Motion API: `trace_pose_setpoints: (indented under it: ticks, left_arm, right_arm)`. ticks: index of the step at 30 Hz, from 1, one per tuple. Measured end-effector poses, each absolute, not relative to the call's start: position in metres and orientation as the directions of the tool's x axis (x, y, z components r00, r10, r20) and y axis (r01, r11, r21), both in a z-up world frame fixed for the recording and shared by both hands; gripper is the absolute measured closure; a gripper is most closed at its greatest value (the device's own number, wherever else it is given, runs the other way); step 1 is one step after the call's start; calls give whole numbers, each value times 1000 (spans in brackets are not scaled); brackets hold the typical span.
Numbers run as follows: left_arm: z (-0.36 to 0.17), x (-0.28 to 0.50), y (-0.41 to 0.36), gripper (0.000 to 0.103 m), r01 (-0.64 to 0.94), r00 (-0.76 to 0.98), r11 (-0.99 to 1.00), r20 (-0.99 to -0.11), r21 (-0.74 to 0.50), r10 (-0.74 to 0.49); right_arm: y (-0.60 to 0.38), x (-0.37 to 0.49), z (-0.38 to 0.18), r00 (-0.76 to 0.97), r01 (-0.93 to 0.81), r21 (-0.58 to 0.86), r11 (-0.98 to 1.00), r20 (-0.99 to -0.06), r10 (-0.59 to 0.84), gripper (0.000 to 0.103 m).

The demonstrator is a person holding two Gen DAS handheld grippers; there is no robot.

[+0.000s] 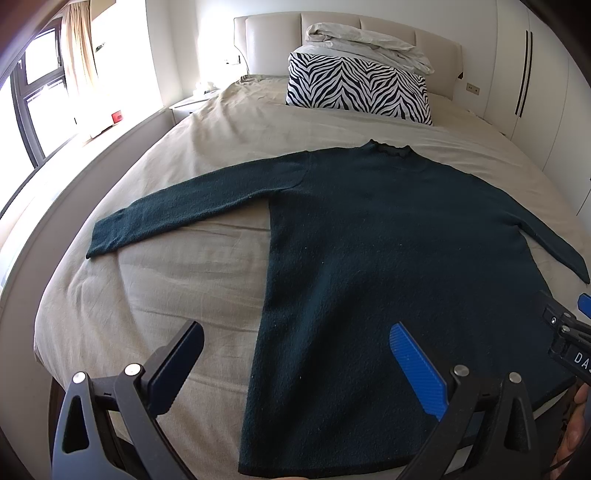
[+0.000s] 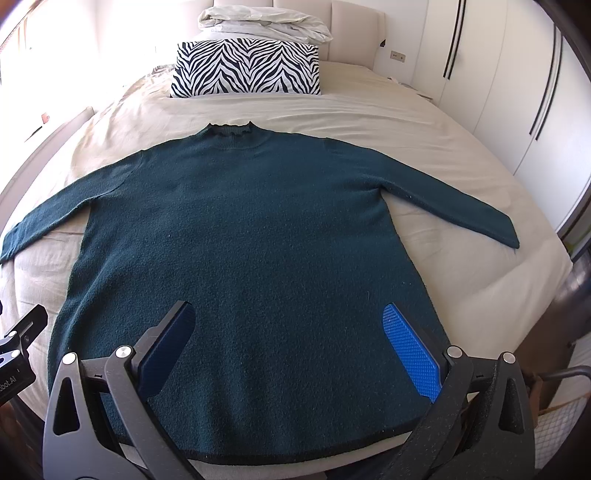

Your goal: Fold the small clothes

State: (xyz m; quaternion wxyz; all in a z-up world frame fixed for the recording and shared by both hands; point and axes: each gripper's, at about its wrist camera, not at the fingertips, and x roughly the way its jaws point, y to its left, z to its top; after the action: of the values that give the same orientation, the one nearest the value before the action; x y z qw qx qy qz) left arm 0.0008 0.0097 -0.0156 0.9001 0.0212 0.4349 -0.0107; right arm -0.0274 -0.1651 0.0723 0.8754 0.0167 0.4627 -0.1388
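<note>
A dark green sweater (image 2: pixel 243 236) lies spread flat on the beige bed sheet (image 2: pixel 424 122), front down or up I cannot tell, with its collar (image 2: pixel 231 130) toward the headboard and both sleeves stretched out to the sides. The hem runs along the near edge of the bed. The left gripper (image 1: pixel 295 354) hangs above the sweater's left side edge near the hem, fingers spread wide and holding nothing. The right gripper (image 2: pixel 291 332) hangs above the lower middle of the sweater, its fingers likewise spread wide and empty (blue pads (image 2: pixel 410 350) facing inward). Farther up the bed, a zebra-striped pillow (image 2: pixel 245 70) sits well apart from the collar, with a rumpled white duvet (image 2: pixel 266 22) piled behind it
</note>
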Motion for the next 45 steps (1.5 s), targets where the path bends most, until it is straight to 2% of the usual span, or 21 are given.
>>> trace_pose_setpoints:
  ticks: [45]
  left_arm:
    - [-24, 3, 6, 0, 49, 590, 999, -807, 6, -24]
  right_arm:
    - [-166, -25, 62, 517, 260, -83, 962, -829, -211, 0]
